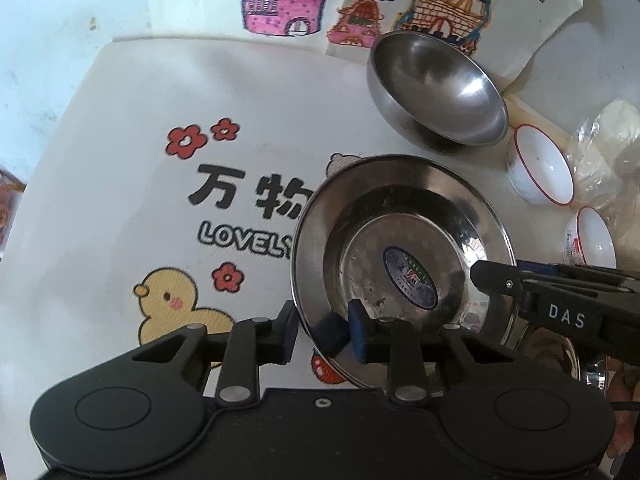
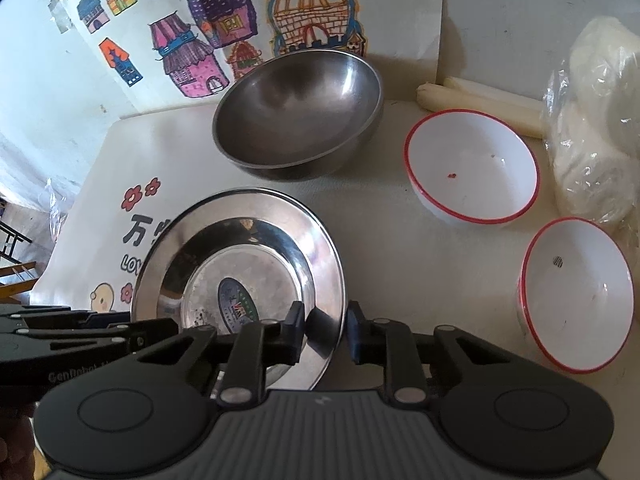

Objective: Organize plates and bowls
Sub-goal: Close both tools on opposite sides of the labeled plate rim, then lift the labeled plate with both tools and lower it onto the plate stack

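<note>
Black two-finger left gripper [image 1: 322, 330] straddles the rim of the round, shiny stainless-steel plate [image 1: 404, 264] at about seven o'clock, jaws narrowed on it; the right gripper [image 2: 323, 332] pinches the opposite rim at about four o'clock. Such a two-sided hold would keep the wide, slick plate level for a lift. Both tools point steeply downward. The plate sits on the white cartoon-printed table mat [image 1: 120, 200], with the deep steel bowl [image 2: 296, 116] at twelve o'clock and two white, red-rimmed bowls [image 2: 472, 168] at two.
</note>
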Tool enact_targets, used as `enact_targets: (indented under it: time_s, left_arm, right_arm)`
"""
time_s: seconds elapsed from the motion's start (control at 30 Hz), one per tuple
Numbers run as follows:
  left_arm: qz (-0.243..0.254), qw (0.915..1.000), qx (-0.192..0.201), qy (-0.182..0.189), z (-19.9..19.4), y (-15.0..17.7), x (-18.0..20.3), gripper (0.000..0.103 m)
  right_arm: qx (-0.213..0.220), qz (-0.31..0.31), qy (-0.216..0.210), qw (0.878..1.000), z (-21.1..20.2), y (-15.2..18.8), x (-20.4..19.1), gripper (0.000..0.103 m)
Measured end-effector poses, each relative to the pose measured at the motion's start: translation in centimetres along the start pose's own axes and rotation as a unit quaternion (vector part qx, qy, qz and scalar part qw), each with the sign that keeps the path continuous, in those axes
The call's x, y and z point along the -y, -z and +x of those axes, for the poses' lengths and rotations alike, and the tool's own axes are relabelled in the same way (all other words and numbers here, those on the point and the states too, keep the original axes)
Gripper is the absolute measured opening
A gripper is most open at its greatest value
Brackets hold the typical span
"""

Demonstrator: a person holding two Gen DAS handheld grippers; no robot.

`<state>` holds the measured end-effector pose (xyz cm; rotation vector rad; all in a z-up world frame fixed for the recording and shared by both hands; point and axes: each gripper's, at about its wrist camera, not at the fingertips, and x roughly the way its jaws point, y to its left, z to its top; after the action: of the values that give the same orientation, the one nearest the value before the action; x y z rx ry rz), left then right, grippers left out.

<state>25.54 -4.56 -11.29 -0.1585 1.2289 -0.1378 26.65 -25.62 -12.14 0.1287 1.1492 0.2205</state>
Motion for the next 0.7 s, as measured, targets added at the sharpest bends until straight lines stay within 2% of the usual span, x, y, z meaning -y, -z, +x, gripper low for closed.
enact_targets:
  time_s: [0.4, 0.7]
  left_arm:
    - [-0.013, 0.9996, 0.023, -0.006, -2.5, 1.6, -0.8, 0.028]
    - [-0.008, 0.9985, 0.053, 0.012, -5.1, 3.0, 0.9, 0.028]
  right_arm:
    - [0.009, -0.019, -0.026, 0.999, -2.0, 1.6, -1.4, 0.023]
    - [0.044, -0.030, -0.037, 0.998, -5.9, 2.7, -0.4, 0.023]
